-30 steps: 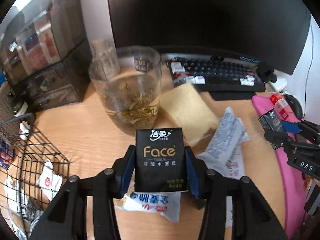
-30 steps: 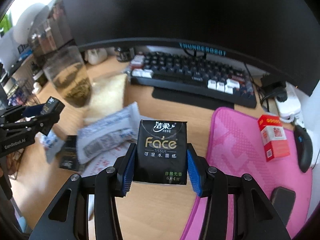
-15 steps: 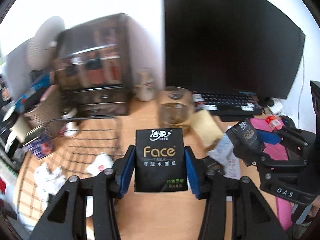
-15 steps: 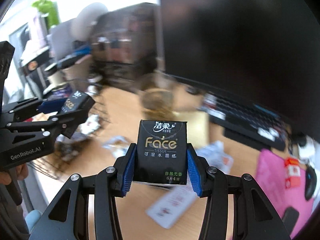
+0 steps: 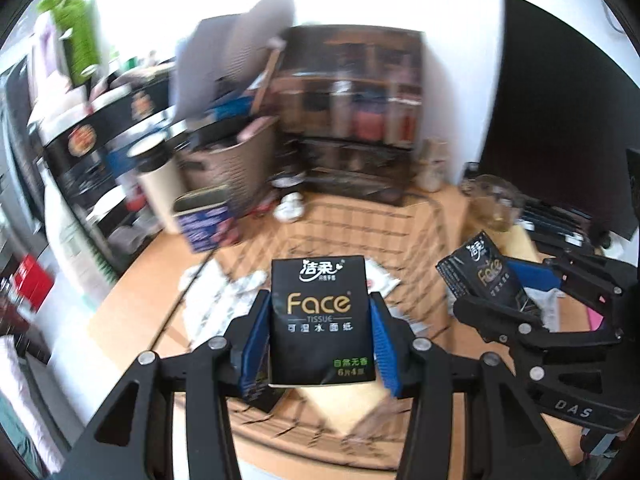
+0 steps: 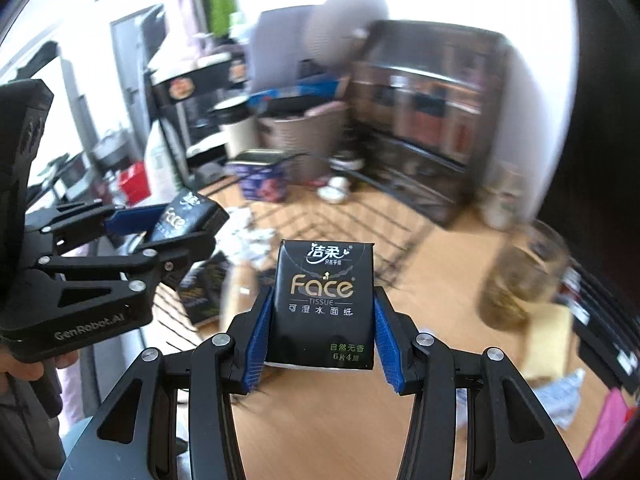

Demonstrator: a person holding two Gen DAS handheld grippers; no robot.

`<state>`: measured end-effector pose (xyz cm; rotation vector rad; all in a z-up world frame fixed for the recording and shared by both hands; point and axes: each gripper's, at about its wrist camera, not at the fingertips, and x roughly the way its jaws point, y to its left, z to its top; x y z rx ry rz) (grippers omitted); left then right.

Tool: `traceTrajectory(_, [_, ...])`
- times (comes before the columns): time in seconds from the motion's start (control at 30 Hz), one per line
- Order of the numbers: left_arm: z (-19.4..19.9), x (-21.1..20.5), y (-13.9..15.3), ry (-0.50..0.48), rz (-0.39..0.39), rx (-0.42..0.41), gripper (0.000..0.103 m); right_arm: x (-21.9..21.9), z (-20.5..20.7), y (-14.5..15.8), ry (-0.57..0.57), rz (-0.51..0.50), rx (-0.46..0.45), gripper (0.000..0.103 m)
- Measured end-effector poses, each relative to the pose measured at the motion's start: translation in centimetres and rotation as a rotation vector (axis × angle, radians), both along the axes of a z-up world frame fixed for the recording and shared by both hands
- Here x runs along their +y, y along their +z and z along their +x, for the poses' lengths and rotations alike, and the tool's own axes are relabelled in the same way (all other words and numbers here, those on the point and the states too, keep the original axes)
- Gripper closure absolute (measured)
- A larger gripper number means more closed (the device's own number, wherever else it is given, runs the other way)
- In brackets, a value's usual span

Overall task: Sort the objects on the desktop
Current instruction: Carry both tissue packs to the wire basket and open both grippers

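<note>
Now the left gripper [image 5: 322, 336] clamps a black tissue pack [image 5: 320, 320] and the right gripper [image 6: 324, 320] grips another tissue pack [image 6: 325, 304], above a wire basket [image 5: 400, 224] on a cluttered wooden desk [image 6: 340, 420] before dark drawers [image 5: 352, 120]

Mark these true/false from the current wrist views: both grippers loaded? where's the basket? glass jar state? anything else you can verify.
1. Each gripper holds a black Face tissue pack: left gripper with left pack, right gripper with right pack. True.
2. The right gripper's fingers stand open and empty. False: the blue pads clamp the pack's sides.
3. A wire basket sits on the wooden desk ahead of both grippers. True.
4. The basket holds nothing. False: white packets lie in it.
5. The glass jar lies tipped over. False: it stands upright.
</note>
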<state>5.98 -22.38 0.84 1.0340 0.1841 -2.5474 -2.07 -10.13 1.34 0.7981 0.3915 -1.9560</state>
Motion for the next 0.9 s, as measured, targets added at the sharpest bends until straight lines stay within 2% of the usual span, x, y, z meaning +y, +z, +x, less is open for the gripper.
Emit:
traceTrajectory(0.2, [2.2,-2.9,-0.7,0.067,0.010,-0.014,0.050,-3.8,2.0,-0.6,0.075,0.009,-0.014,0.055])
traceTrajectory(0.33, [2.3,-3.7,-1.1,0.082,0.020,-0.018,0.050,-4.4,1.9,-0.9,0.083,0.006,-0.030,0.055])
traceTrajectory(0.37, [2.2,-3.8,-1.2,0.084,0.021,-0.020,0.042,-4.6,1.8,-1.0,0.082,0.000,-0.038,0.054])
traceTrajectory(0.4, [2.2,-3.9,-1.3,0.084,0.021,-0.022,0.031,-4.8,1.6,-1.1,0.081,0.004,-0.044,0.047])
traceTrajectory(0.47, [2.1,-4.0,-1.3,0.091,0.028,-0.013,0.026,-5.0,1.4,-1.4,0.073,0.021,-0.048,0.037])
traceTrajectory(0.57, [1.6,-4.1,-1.2,0.080,0.047,-0.009,0.026,-4.5,0.8,-1.4,0.044,0.007,-0.051,0.037])
traceTrajectory(0.9, [-0.2,-1.5,-0.6,0.023,0.032,-0.019,0.026,-1.2,-0.6,-0.5,-0.012,-0.003,-0.039,0.037])
